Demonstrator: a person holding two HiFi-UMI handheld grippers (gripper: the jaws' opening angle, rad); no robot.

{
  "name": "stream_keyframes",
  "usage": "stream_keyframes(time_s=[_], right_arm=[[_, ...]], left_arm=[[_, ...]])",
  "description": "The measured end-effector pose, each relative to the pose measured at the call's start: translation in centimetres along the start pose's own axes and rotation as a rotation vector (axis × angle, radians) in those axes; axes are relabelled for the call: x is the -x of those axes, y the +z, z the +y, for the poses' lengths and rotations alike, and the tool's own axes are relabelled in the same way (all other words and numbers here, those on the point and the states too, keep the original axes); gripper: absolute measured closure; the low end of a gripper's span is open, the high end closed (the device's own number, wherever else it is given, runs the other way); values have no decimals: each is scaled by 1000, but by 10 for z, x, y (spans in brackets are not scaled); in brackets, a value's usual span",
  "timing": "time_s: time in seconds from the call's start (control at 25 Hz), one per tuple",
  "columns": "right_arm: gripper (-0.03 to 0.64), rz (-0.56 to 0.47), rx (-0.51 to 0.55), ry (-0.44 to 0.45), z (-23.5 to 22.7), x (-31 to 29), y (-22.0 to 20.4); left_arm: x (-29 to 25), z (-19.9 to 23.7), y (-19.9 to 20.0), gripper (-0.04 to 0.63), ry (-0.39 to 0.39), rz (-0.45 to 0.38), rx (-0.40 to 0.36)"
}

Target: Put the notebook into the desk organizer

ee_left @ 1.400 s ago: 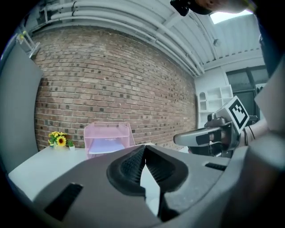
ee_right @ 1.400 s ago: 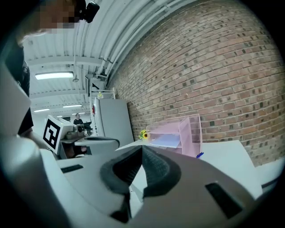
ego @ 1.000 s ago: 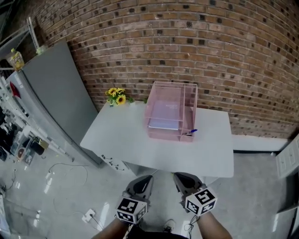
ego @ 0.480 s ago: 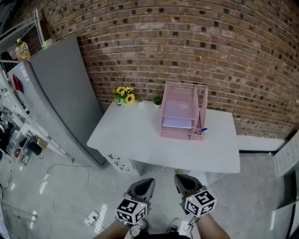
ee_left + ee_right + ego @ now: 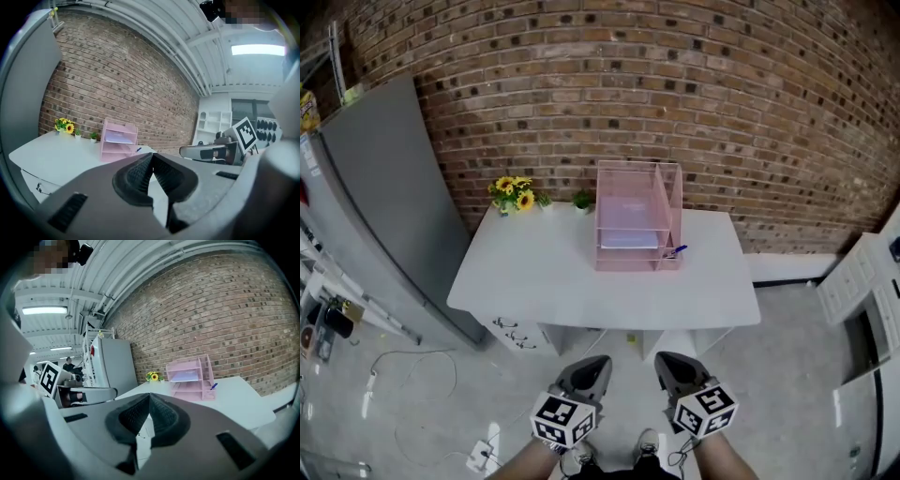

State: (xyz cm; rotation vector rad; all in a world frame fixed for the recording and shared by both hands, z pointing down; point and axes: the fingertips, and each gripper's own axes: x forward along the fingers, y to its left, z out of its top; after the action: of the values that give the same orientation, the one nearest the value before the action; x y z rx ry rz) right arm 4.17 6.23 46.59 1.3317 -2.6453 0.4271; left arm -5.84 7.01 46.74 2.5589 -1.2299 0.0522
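**Notebook [image 5: 628, 239] sits in the desk organizer [image 5: 671, 202]**

Head view: it lies flat inside, on the tabletop [image 5: 534, 281]. Left gripper view: left hand-held gripper [image 5: 151, 161] pressed together, empty. Right gripper view: right hand-held gripper [image 5: 148, 401] likewise — it looks light and bendy; take its front edge

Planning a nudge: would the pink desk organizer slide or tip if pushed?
The desk organizer looks thin-walled, so probably light and apt to slide on the smooth table. It stands tall, so a high push might tip it.

1 organizer [image 5: 637, 217], 1 notebook [image 5: 629, 239], 1 pen [image 5: 674, 251], 1 sunflower bunch [image 5: 512, 192], maybe 2 sm. plants [image 5: 581, 200]
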Motion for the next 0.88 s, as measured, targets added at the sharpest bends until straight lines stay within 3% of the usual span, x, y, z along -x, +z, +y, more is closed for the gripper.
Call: stream_keyframes(time_s=[0.4, 0.88], right_arm=[[614, -21, -44, -86, 3, 20, -14], [614, -50, -74, -103, 8, 28, -15]], left_arm=[[1, -15, -11, 589, -88, 50, -1], [4, -24, -12, 589, -115, 65, -9]])
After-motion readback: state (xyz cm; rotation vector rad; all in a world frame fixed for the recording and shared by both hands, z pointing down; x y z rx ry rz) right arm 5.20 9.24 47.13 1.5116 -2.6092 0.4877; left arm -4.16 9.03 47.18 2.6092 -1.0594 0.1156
